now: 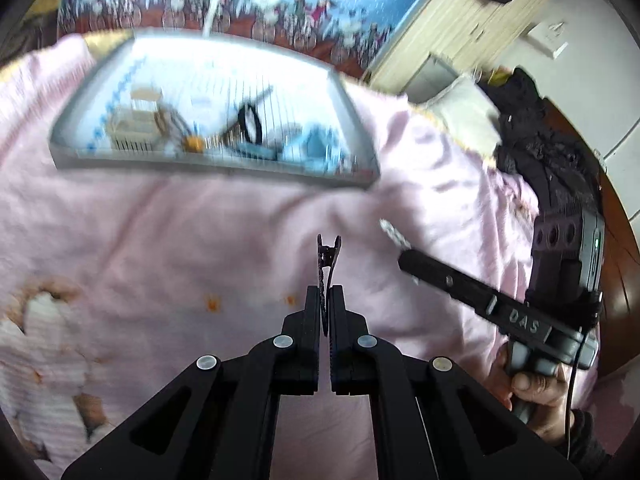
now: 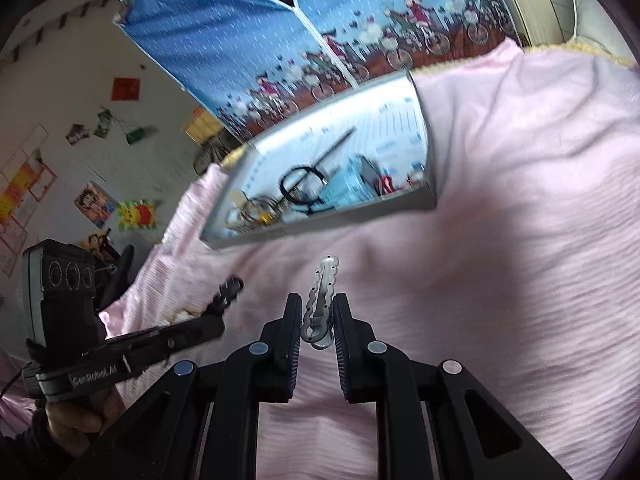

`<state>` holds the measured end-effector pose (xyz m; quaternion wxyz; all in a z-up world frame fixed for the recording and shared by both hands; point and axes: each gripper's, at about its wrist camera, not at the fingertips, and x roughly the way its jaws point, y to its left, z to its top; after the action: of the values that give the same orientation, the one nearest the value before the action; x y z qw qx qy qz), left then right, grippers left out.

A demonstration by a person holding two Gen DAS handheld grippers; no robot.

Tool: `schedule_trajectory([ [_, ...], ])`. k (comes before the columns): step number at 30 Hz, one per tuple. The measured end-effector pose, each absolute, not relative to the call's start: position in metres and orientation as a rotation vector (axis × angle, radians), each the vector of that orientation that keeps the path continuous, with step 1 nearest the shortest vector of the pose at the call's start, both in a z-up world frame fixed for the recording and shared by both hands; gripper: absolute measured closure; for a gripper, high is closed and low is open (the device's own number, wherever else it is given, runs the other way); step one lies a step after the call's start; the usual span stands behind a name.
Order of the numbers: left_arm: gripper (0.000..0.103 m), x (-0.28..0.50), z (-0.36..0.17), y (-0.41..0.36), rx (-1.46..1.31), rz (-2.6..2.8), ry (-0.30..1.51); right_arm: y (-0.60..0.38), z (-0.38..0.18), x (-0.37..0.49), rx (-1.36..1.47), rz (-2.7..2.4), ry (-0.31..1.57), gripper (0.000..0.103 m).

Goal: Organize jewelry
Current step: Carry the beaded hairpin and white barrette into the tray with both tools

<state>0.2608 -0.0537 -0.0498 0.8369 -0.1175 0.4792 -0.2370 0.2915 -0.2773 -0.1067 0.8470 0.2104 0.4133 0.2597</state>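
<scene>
My left gripper (image 1: pixel 325 294) is shut on a black hair clip (image 1: pixel 328 258) that sticks out past its tips over the pink blanket. My right gripper (image 2: pixel 317 312) is shut on a clear wavy hair clip (image 2: pixel 322 300). In the left wrist view the right gripper (image 1: pixel 404 258) comes in from the right with that clear clip (image 1: pixel 394 234) at its tip. The right wrist view shows the left gripper (image 2: pixel 222 300) at the left with the black clip (image 2: pixel 232 288). A grey tray (image 1: pixel 216 166) (image 2: pixel 424 128) ahead holds a black hair tie (image 1: pixel 250 122) (image 2: pixel 298 184), a comb and other small items.
The pink blanket (image 1: pixel 160 232) (image 2: pixel 520 200) covers the bed. Behind the tray hangs a blue printed fabric (image 2: pixel 248 40). A black garment (image 1: pixel 536 140) lies at the right. A hand (image 1: pixel 532 390) grips the right tool's handle.
</scene>
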Motion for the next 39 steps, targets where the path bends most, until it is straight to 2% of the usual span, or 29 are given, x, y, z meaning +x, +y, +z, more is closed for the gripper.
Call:
schedule_trajectory([
  [7,0.101,0.271,-0.034,-0.039,-0.256,-0.436,0.838,-0.27,-0.094,0.291,0.438,0.572,0.788,0.088],
  [27,0.101,0.282,-0.011,-0.016,-0.165,-0.328,0.674,-0.259,-0.078,0.286,0.409,0.64,0.7,0.088],
  [30,0.101,0.282,-0.007,-0.02,-0.143,-0.33,0.644,-0.251,-0.073,0.299,0.336,0.608,0.666,0.088],
  [39,0.101,0.307,-0.012,-0.011,-0.087,-0.281,0.574,-0.214,-0.082,0.364,0.35,0.598,0.601,0.088],
])
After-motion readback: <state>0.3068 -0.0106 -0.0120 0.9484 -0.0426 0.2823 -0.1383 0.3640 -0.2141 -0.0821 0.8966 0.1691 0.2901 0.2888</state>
